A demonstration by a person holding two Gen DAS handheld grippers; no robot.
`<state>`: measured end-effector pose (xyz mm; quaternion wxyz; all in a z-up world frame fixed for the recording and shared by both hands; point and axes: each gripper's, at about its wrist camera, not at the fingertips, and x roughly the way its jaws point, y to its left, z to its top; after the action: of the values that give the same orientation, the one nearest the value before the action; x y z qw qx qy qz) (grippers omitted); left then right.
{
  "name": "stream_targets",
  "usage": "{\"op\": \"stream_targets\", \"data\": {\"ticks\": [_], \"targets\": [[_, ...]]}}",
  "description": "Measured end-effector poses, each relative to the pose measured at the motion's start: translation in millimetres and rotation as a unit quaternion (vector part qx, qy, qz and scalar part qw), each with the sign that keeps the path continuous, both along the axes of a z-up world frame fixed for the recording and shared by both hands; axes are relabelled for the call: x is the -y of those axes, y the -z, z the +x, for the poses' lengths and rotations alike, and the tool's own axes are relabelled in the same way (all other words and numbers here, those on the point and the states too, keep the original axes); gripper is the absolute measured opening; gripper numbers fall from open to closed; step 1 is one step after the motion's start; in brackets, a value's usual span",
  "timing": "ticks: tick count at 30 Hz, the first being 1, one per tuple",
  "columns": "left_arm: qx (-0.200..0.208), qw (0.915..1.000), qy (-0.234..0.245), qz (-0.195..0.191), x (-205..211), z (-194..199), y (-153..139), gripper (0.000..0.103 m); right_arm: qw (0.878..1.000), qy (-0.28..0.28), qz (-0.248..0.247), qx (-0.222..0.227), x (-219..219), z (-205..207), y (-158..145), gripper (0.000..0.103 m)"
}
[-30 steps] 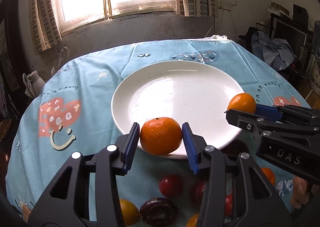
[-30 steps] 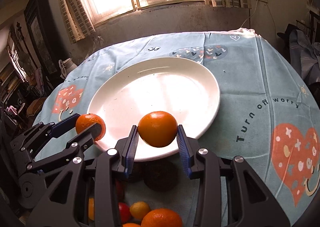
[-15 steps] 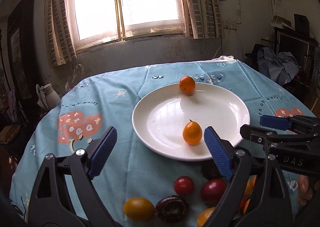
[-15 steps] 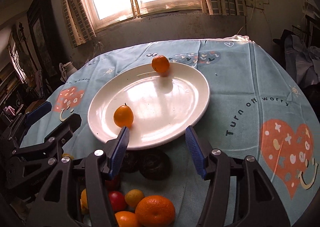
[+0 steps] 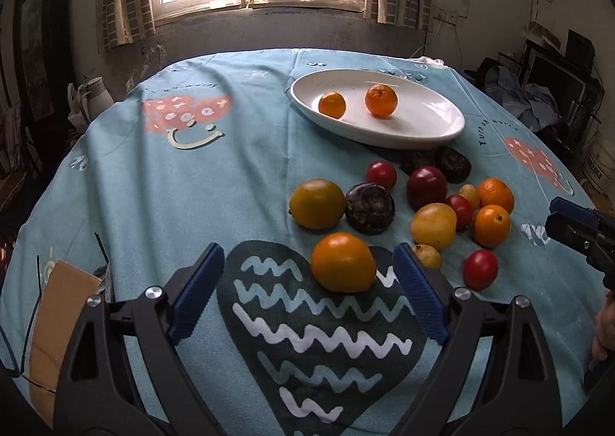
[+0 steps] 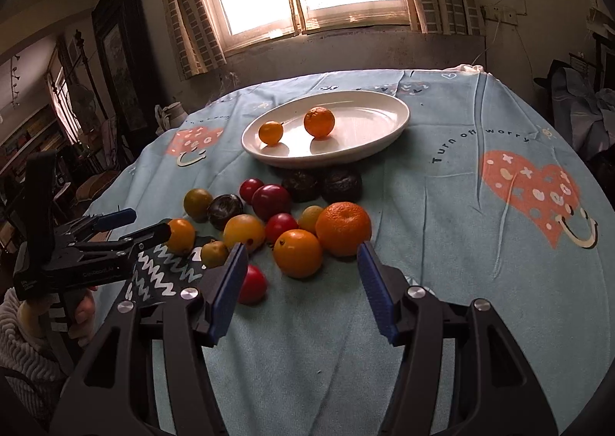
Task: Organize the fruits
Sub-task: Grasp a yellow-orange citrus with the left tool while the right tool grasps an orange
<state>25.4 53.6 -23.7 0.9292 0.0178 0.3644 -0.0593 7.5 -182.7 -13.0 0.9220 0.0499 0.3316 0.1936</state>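
A white plate [image 5: 430,124] [image 6: 369,143] at the far side holds two oranges [image 5: 380,100] [image 6: 319,122]. Several loose fruits lie on the cloth nearer me: oranges, red plums, yellow fruits and dark round ones. My left gripper [image 5: 307,288] is open and empty, with an orange [image 5: 343,262] lying just ahead between its fingers. My right gripper [image 6: 301,284] is open and empty, just short of an orange [image 6: 298,253] and a mandarin [image 6: 343,223]. The left gripper also shows in the right wrist view [image 6: 127,226].
The round table has a light blue printed cloth [image 5: 184,182] [image 6: 480,236]. A brown cardboard piece [image 5: 57,324] lies at the near left edge. A white jug [image 5: 96,97] stands beyond the far left edge. The wall and window are behind the table.
Both grippers let go of their oranges onto the plate, opened, and pulled back toward me. They now sit low over the loose fruit pile.
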Motion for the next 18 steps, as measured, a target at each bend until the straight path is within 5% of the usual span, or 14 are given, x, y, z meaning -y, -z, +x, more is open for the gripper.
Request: {"op": "stream_targets", "data": {"ticks": [5, 12, 18], "targets": [[-0.029, 0.9993, 0.024, 0.0, 11.9, 9.7, 9.6, 0.089, 1.0, -0.001, 0.003, -0.008, 0.2, 2.4, 2.8, 0.06], [-0.067, 0.9971, 0.036, 0.001, 19.4, 25.8, 23.8, 0.044, 1.0, 0.011, 0.007, -0.027, 3.1, 7.1, 7.6, 0.06], [-0.065, 0.9973, 0.034, 0.004, 18.7, 25.7, 25.1, 0.042, 0.997, 0.027, 0.014, -0.065, 8.6, 18.6, 17.7, 0.059]]}}
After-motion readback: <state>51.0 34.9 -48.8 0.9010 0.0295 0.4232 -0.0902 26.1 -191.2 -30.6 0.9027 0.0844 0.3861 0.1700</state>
